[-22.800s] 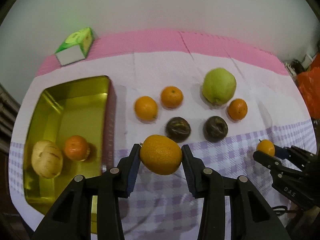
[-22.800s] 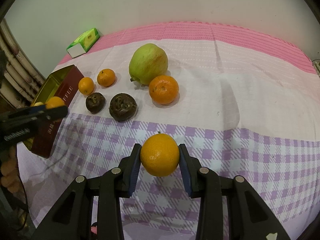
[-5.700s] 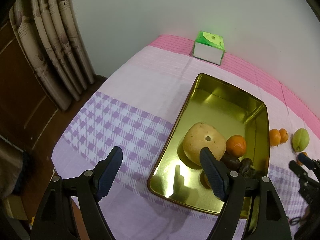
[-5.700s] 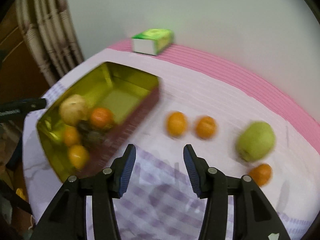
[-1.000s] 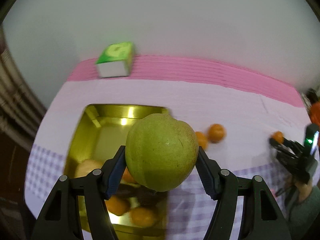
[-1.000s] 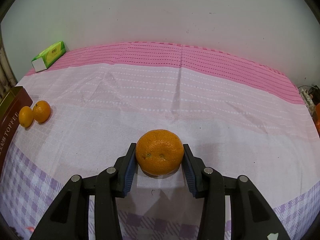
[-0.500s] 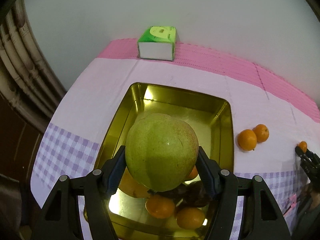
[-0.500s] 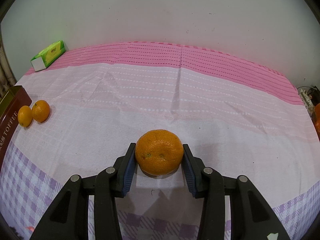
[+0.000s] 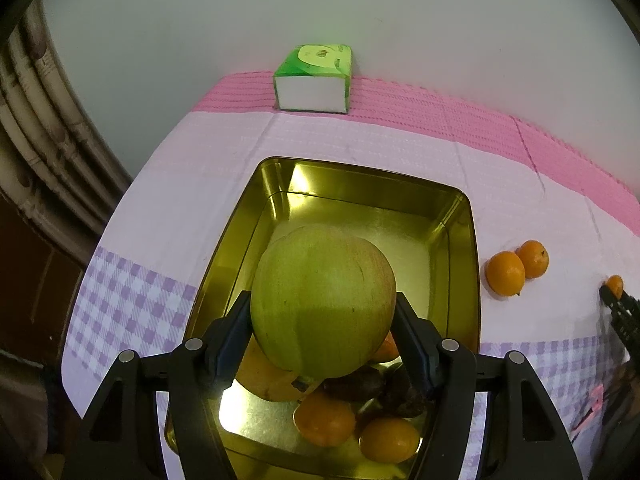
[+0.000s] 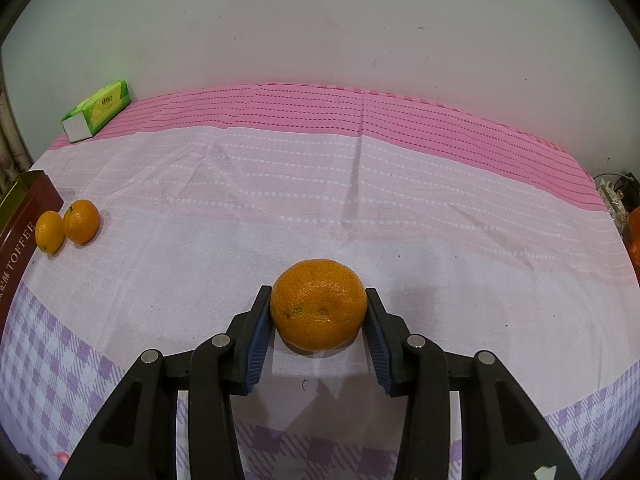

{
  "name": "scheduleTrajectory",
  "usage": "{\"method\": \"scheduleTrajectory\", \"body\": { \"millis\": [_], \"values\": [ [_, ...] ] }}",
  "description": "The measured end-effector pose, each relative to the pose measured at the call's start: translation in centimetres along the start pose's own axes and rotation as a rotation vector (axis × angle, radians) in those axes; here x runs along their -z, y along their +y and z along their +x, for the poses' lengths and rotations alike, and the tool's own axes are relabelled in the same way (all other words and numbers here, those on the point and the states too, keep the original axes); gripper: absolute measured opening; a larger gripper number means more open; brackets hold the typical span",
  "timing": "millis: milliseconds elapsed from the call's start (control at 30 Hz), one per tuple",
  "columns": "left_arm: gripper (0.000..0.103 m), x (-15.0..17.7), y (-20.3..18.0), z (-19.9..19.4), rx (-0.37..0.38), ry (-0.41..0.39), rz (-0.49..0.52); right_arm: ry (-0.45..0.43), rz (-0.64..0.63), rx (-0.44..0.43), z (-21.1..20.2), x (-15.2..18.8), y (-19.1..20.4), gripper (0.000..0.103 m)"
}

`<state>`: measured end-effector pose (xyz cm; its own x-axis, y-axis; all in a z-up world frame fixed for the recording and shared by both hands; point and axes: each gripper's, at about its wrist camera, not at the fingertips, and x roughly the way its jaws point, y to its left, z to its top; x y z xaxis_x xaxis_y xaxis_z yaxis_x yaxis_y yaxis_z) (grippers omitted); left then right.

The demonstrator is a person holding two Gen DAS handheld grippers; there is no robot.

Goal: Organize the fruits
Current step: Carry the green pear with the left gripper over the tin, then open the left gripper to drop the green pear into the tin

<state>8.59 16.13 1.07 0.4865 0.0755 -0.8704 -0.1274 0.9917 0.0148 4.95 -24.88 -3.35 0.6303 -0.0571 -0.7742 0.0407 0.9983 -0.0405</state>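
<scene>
My left gripper point(image 9: 322, 320) is shut on a big green pear-like fruit point(image 9: 322, 300) and holds it over the gold tin point(image 9: 460, 216). In the tin lie several oranges point(image 9: 325, 418), dark fruits point(image 9: 394, 396) and a tan fruit point(image 9: 264, 376), partly hidden by the green fruit. My right gripper point(image 10: 318, 322) is shut on an orange point(image 10: 318, 308) that rests on the tablecloth. Two small oranges point(image 10: 66, 225) lie beside the tin's brown wall point(image 10: 16, 236); they also show in the left wrist view point(image 9: 516, 266).
A green tissue pack point(image 9: 314, 78) stands at the back by the wall, also in the right wrist view point(image 10: 96, 111). A curtain point(image 9: 44, 152) hangs at the left past the table edge. The right gripper shows at the right edge of the left wrist view point(image 9: 622, 308).
My left gripper has carried the green fruit in over the tin and lower toward the fruits in it. My right gripper stays shut on the orange, barely moved.
</scene>
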Motion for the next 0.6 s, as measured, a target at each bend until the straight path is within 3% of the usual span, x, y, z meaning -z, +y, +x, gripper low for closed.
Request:
{"method": "scheduleTrajectory", "body": {
  "millis": [600],
  "values": [
    [0.067, -0.3, -2.3, 0.8, -0.026, 0.003, 0.073, 0.0, -0.001, 0.0, 0.1, 0.0, 0.1, 0.04]
  ]
}}
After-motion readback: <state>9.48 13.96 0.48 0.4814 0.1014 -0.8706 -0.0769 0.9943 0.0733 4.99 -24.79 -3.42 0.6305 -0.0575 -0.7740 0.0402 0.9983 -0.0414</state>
